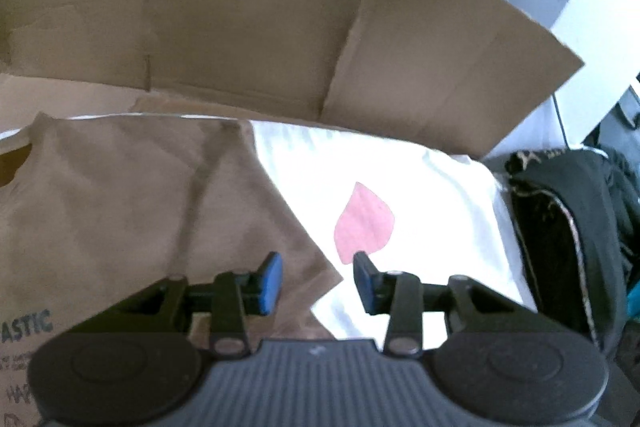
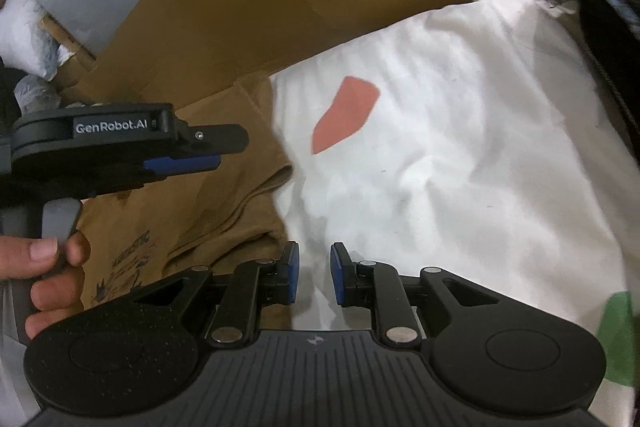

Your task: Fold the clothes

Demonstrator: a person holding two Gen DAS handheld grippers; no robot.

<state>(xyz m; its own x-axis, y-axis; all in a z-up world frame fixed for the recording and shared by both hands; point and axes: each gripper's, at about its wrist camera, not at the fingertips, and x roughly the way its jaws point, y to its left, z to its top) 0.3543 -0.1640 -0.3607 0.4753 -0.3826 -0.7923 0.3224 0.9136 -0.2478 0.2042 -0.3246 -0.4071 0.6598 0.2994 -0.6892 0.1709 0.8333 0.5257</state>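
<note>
Brown T-shirt (image 1: 132, 211) lies left of both grippers on white sheet (image 2: 460, 155); left gripper (image 1: 318, 283) hovers above its sleeve edge, nearer, jaws apart and empty; right gripper (image 2: 314, 273) narrowly apart, empty

Open room is left over the white sheet (image 2: 460, 155); passage is blocked behind by the cardboard wall (image 1: 240, 27) and rightward by dark fabric (image 1: 568, 227).

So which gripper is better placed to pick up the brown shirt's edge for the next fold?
Probably left. The left gripper hangs open right over the brown shirt where its edge meets the white sheet. The right gripper, also empty, sits over the sheet just beside the shirt.
</note>
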